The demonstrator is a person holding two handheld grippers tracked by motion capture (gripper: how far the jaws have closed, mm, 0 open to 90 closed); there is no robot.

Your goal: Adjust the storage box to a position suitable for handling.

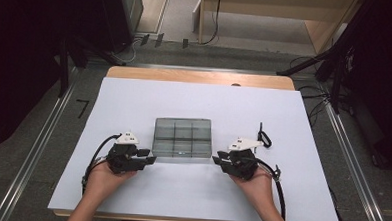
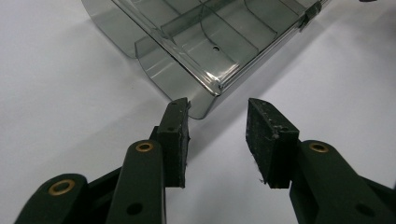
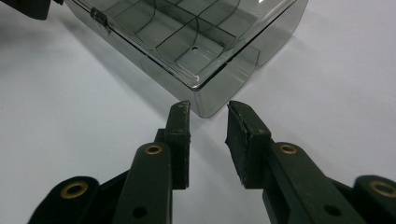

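Smoky plastic box (image 1: pixel 182 138) between both tools, left tool (image 1: pixel 148 156) spread, right tool (image 1: pixel 218 157) spread

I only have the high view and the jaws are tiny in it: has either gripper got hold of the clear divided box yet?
Observer: No. The left gripper is open, with nothing between its pads. A corner of the box sits just ahead, close to one jaw tip.
Operator: And the right one?
Observer: The right gripper is open too, with a narrower gap. It points at the other near corner and stands apart from it.
Operator: Where would the box open?
Observer: A small latch sits on the near edge, between the two corners.
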